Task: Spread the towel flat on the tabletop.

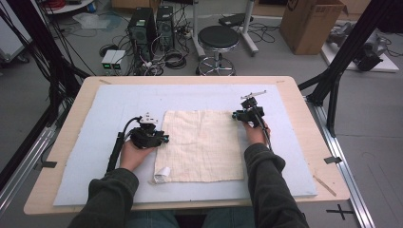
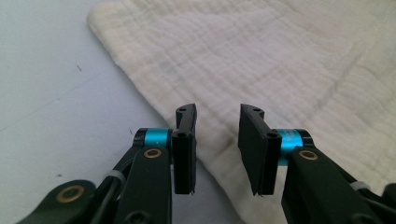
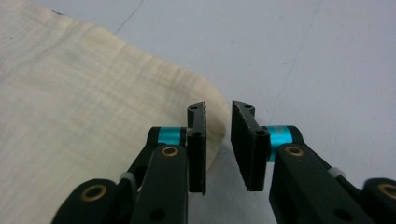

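- a cream cloth (image 1: 202,145) lies spread flat on the pale blue mat (image 1: 95,156) that covers the wooden table (image 1: 62,142), about mid-table; its near left corner is folded over.
- the left gripper (image 1: 164,138) sits at the cloth's left edge, just past halfway up. in the left gripper view its 2 jaws stand apart over that edge, with cloth (image 2: 261,70) below the gap and nothing pinched.
- the right gripper (image 1: 236,115) is at the cloth's far right corner. in the right gripper view its jaws have a narrow gap, the cloth's corner (image 3: 93,107) beside the left jaw, not gripped.
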Demonstrator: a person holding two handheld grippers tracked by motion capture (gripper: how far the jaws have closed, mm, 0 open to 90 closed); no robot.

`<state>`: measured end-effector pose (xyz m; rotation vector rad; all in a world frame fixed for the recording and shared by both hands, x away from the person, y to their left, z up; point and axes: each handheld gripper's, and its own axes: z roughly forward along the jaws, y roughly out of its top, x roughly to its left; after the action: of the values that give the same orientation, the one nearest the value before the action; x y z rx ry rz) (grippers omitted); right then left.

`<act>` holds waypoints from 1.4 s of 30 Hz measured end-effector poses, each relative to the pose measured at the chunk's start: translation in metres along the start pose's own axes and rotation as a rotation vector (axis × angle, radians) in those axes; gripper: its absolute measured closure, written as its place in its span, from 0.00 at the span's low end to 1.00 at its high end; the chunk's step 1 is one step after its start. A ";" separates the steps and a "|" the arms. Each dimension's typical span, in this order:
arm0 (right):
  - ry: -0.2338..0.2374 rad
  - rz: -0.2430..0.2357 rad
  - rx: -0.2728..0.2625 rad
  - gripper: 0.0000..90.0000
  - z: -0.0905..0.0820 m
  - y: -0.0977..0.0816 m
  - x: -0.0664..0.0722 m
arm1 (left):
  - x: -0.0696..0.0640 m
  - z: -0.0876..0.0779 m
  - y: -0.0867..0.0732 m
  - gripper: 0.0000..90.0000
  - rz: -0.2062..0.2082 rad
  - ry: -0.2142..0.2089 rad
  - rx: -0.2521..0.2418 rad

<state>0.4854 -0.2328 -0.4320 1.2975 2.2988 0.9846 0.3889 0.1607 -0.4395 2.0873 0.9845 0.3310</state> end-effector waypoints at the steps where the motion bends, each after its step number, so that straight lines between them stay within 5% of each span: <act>1: 0.008 -0.004 -0.007 0.81 -0.002 0.000 0.000 | 0.000 0.000 0.000 0.72 -0.003 0.001 -0.004; 17: 0.140 0.001 -0.073 0.63 -0.027 -0.006 0.004 | 0.004 -0.005 0.005 0.65 -0.070 0.045 -0.114; 24: 0.161 -0.005 -0.086 0.56 -0.029 -0.004 0.008 | 0.009 -0.011 0.006 0.59 -0.110 0.062 -0.136; 42: 0.187 -0.034 -0.093 0.47 -0.037 -0.001 0.019 | 0.019 -0.020 0.018 0.56 -0.136 0.076 -0.153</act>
<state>0.4533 -0.2322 -0.4056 1.1701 2.3704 1.2322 0.4004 0.1794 -0.4146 1.8720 1.1053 0.4052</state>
